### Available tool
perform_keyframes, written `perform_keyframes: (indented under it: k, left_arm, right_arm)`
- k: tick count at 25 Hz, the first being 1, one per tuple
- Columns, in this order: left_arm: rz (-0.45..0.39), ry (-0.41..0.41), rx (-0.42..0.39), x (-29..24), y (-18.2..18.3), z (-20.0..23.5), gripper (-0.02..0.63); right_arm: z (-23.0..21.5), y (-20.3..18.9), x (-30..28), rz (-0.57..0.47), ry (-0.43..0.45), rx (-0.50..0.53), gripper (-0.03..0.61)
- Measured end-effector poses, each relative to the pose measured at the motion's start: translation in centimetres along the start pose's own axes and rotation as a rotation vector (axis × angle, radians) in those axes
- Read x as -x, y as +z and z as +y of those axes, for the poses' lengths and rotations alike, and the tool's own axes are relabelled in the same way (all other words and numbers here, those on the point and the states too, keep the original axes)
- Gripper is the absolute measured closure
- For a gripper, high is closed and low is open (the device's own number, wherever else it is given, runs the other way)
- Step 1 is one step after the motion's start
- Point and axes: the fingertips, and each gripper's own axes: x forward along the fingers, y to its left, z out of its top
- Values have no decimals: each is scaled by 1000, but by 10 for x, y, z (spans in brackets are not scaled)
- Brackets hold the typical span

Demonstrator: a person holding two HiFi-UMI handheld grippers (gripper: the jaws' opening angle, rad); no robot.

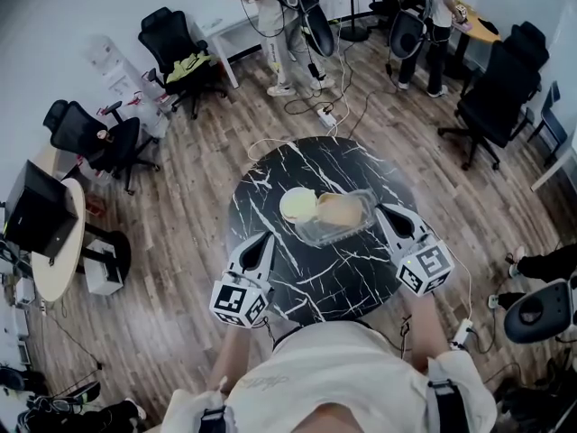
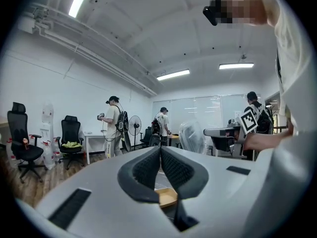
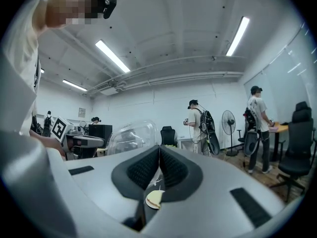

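On the round black marble table (image 1: 315, 282) stands a clear plastic container (image 1: 338, 216) with a tan piece inside. A pale yellow round piece (image 1: 298, 205) lies against its left side. My left gripper (image 1: 269, 235) rests low on the table, just left of and below the container, jaws shut with nothing between them. My right gripper (image 1: 380, 209) is shut too, its tip beside the container's right corner. In the left gripper view the shut gripper (image 2: 160, 151) faces the clear container (image 2: 192, 137). In the right gripper view the shut gripper (image 3: 159, 150) points past the container's clear lid (image 3: 130, 135).
Black office chairs (image 1: 176, 57) stand at the left and at the right (image 1: 498, 88). Two people (image 1: 279, 25) stand at the far side with cables and a power strip (image 1: 326, 115) on the wooden floor. A round wooden table with a black monitor (image 1: 36, 213) is at the left.
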Motion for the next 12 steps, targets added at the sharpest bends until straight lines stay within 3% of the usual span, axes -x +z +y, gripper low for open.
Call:
perform_keyframes:
  k: [12]
  left_arm:
    - [3, -8, 13, 4, -7, -2, 589]
  right_arm:
    - [5, -2, 6, 2, -14, -4, 569]
